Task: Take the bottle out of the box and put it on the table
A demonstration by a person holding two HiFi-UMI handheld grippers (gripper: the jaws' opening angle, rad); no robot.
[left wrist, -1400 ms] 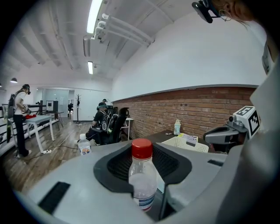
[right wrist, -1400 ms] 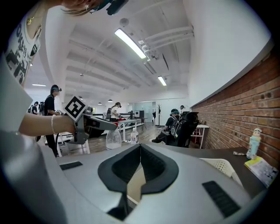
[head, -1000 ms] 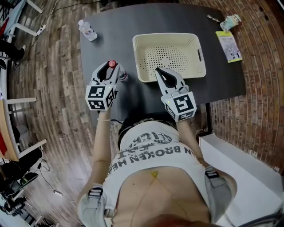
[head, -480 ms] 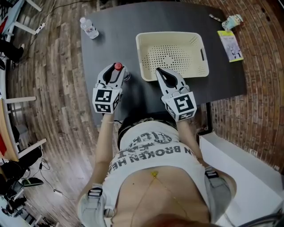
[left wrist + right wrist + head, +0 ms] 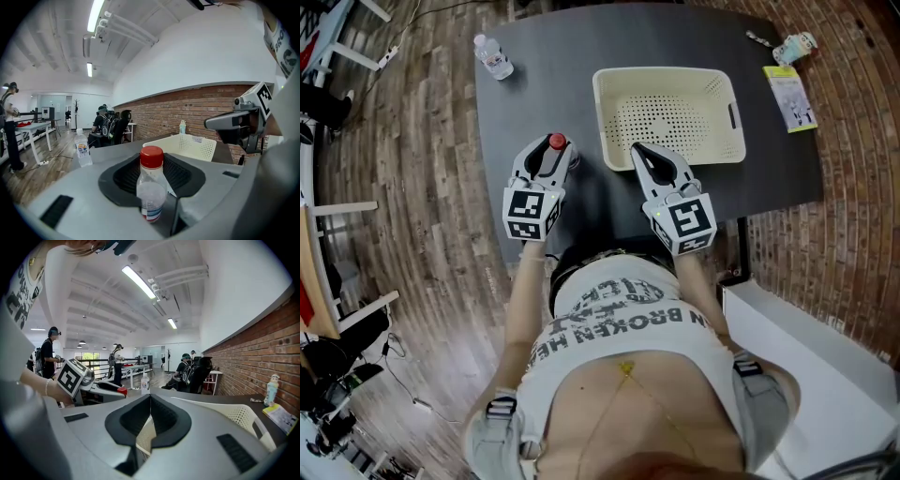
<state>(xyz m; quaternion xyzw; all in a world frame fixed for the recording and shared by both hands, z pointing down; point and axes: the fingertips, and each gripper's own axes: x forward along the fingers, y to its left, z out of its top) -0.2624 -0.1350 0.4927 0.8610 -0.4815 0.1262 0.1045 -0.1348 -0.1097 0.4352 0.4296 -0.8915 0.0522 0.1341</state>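
Red-capped clear bottle (image 5: 151,187), clamped in left gripper (image 5: 549,157), outside the cream perforated basket (image 5: 712,155).
Held upright between the black jaw pads, over the dark table (image 5: 544,56) just left of the basket's near corner; contact with the tabletop not discernible. Right gripper (image 5: 637,150): jaws closed tip to tip with nothing between, at the basket's near rim. Second water bottle (image 5: 494,56), white-capped, upright at the table's far left corner, well apart.
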